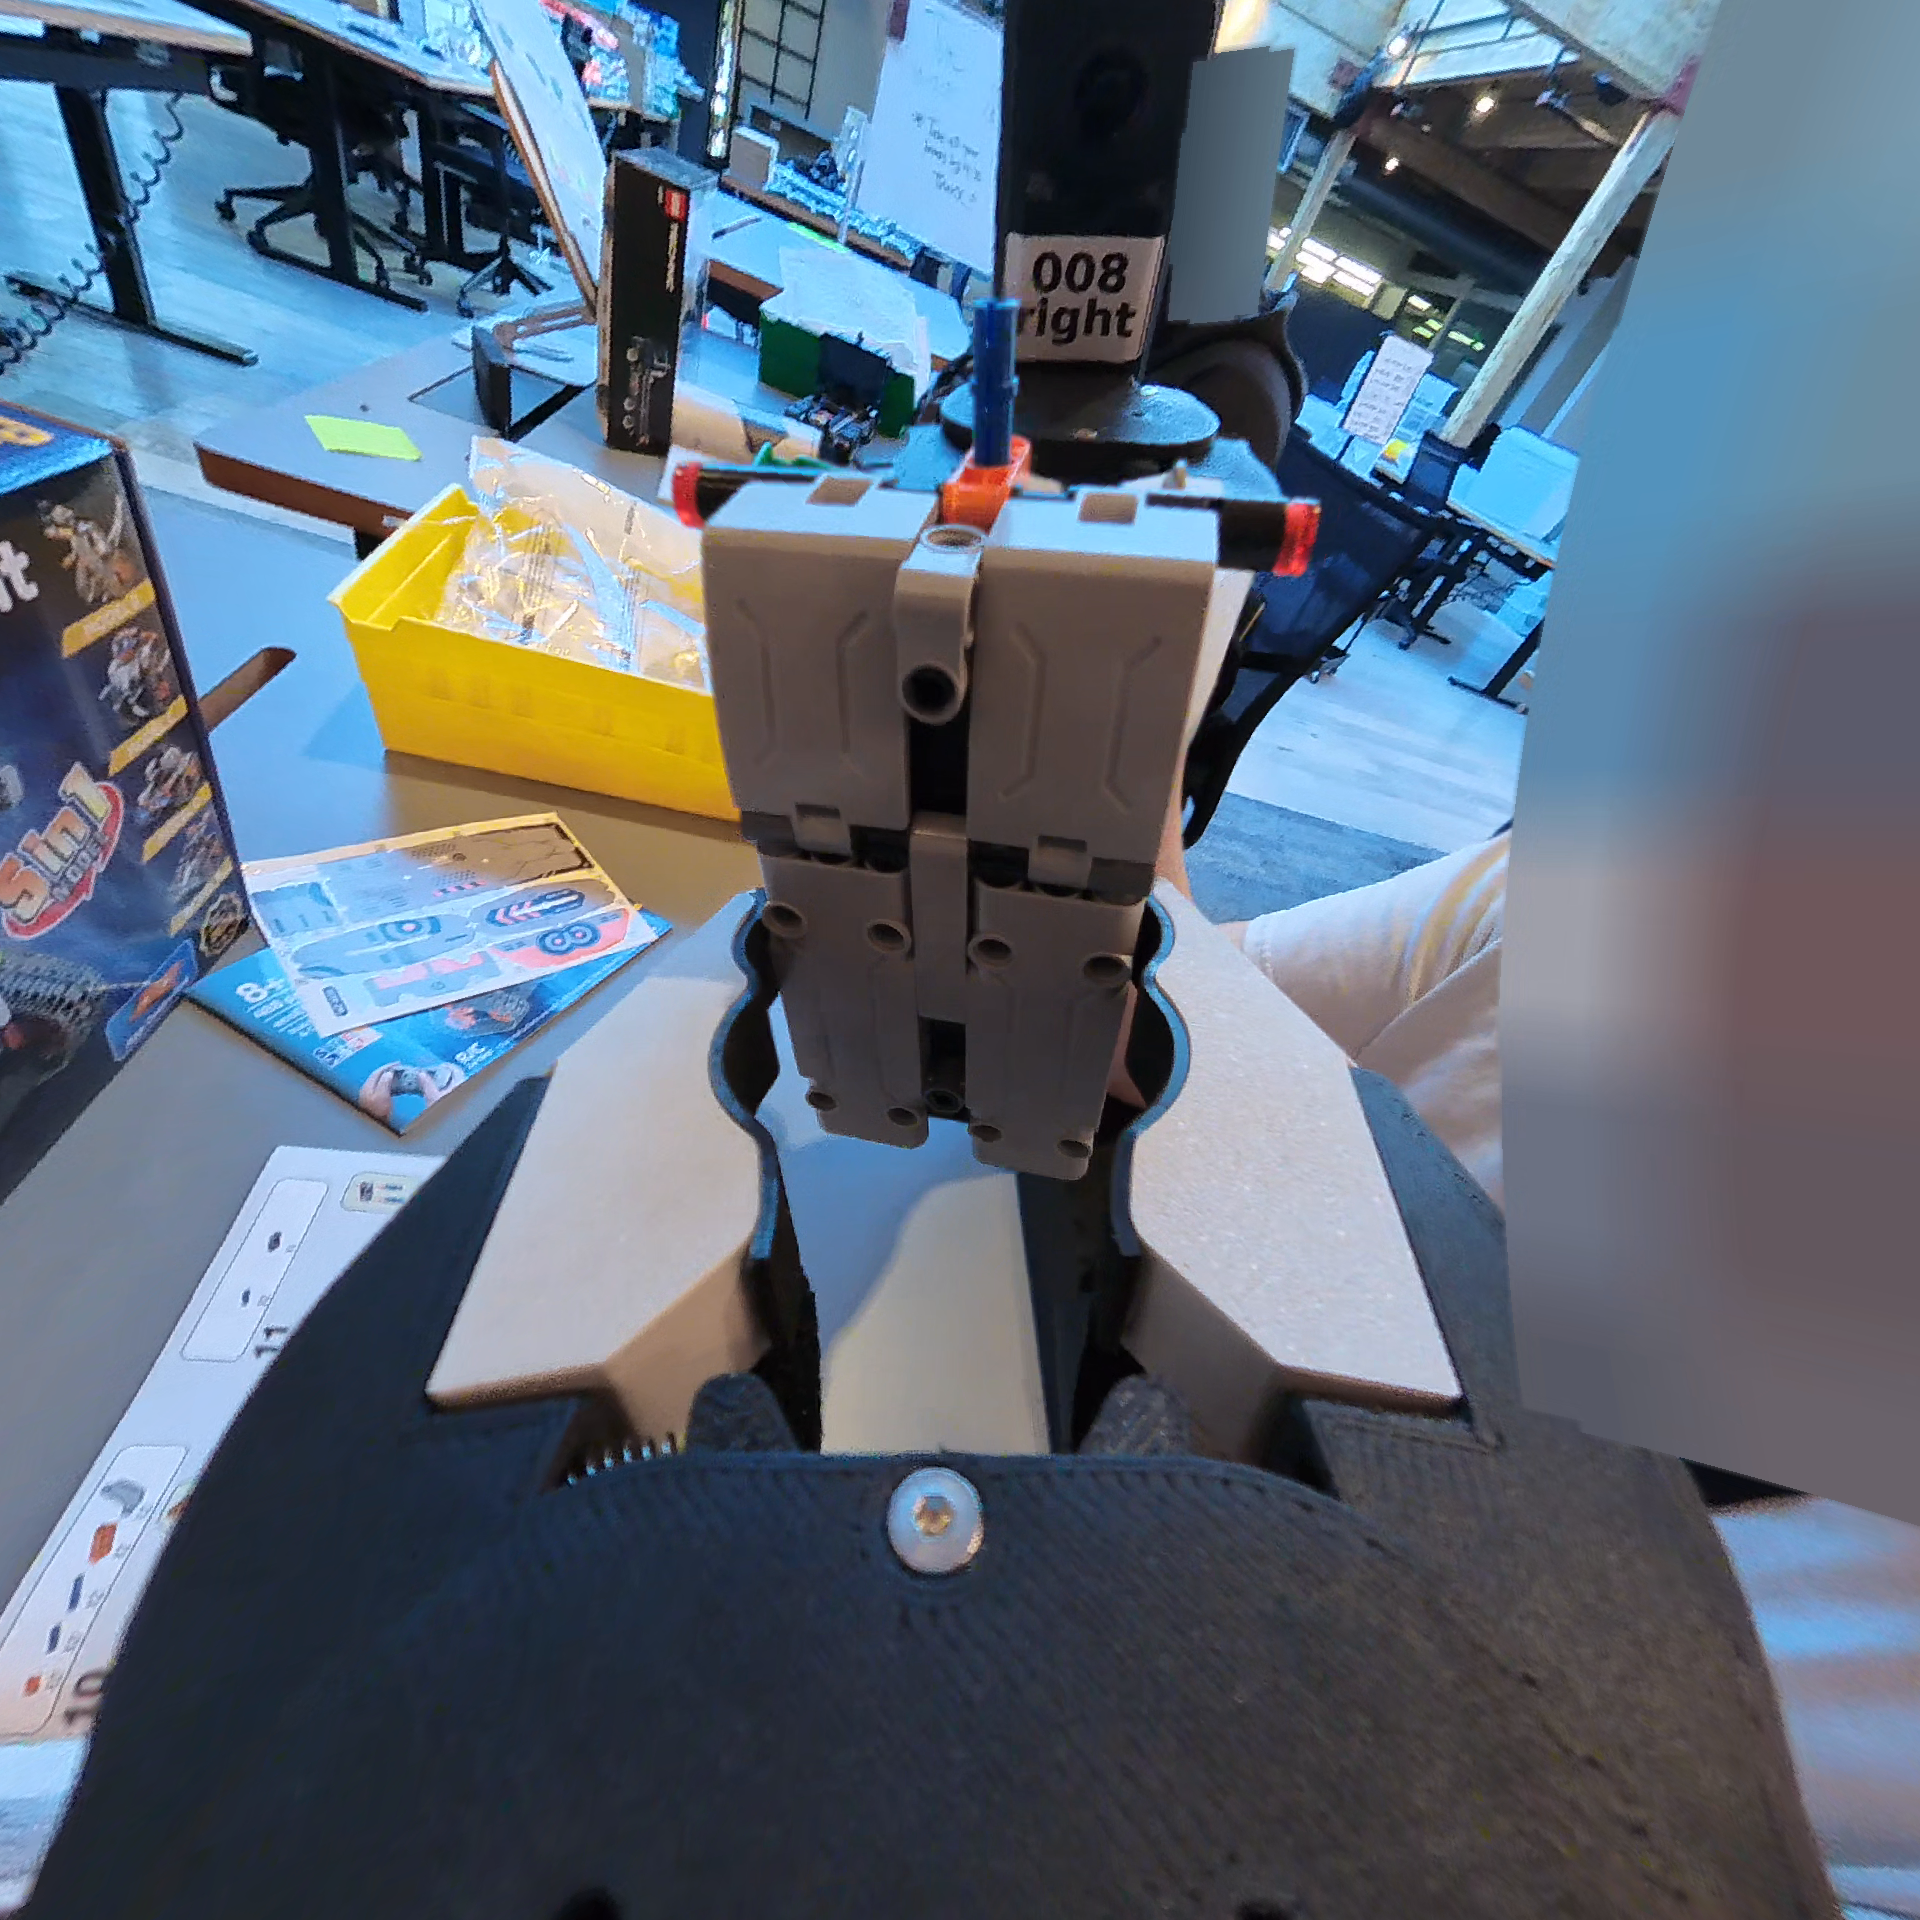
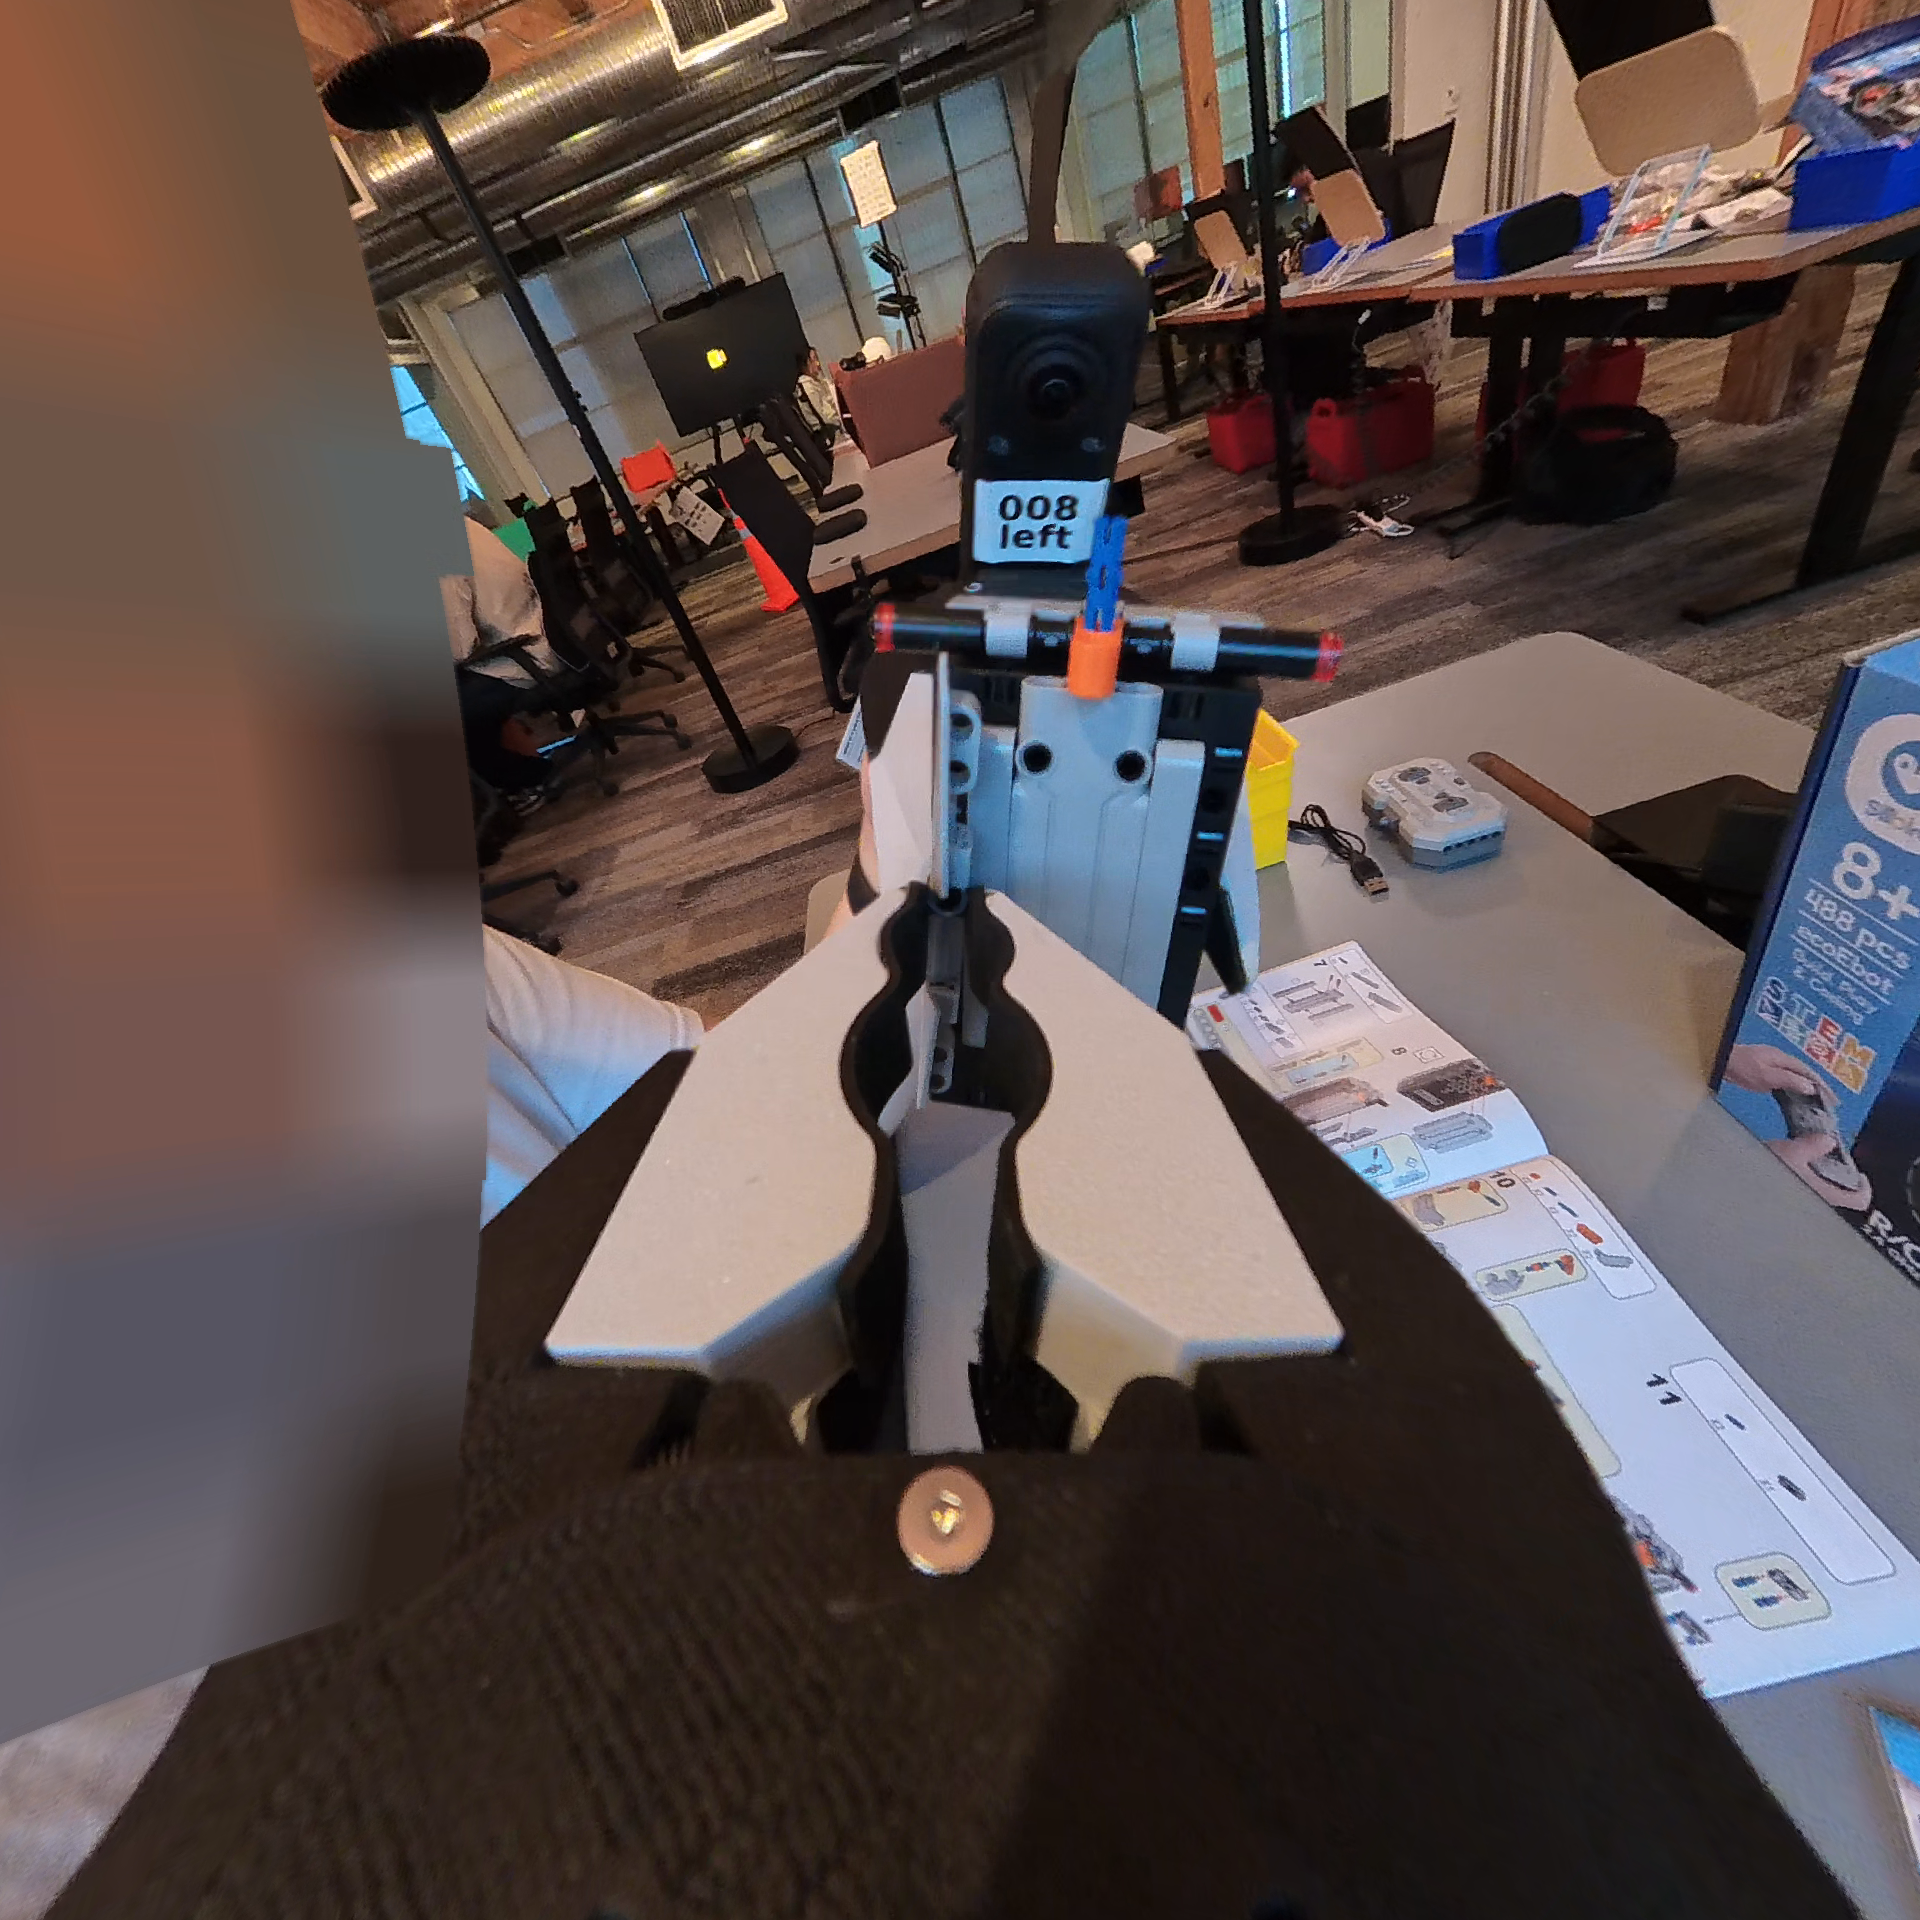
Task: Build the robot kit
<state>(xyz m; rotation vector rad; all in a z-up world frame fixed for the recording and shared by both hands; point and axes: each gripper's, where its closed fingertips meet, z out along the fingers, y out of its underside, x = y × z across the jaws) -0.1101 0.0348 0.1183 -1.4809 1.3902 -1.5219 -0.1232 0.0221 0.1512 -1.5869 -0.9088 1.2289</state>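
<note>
My left gripper (image 1: 951, 940) is shut on the lower half of a grey brick-built assembly (image 1: 956, 707) and holds it upright above the table edge. At the assembly's top, a black cross axle with red ends (image 1: 1247, 525) carries an orange connector (image 1: 982, 483) with a blue pin (image 1: 994, 374) standing in it. My right gripper (image 2: 954, 904) faces it from the other side. It is shut on a thin grey beam (image 2: 948, 997) at the left edge of the assembly (image 2: 1081, 831). The left gripper's camera body (image 2: 1049, 364) rises behind the assembly.
A yellow bin (image 1: 540, 686) with clear bags, a sticker sheet (image 1: 436, 914) and a toy box (image 1: 94, 779) lie on the grey table. In the right wrist view there is an open instruction sheet (image 2: 1507, 1247), a grey battery box (image 2: 1434, 810), a cable (image 2: 1340, 842) and a blue box (image 2: 1849, 935). Both grippers' tips are close together, under 4 cm apart.
</note>
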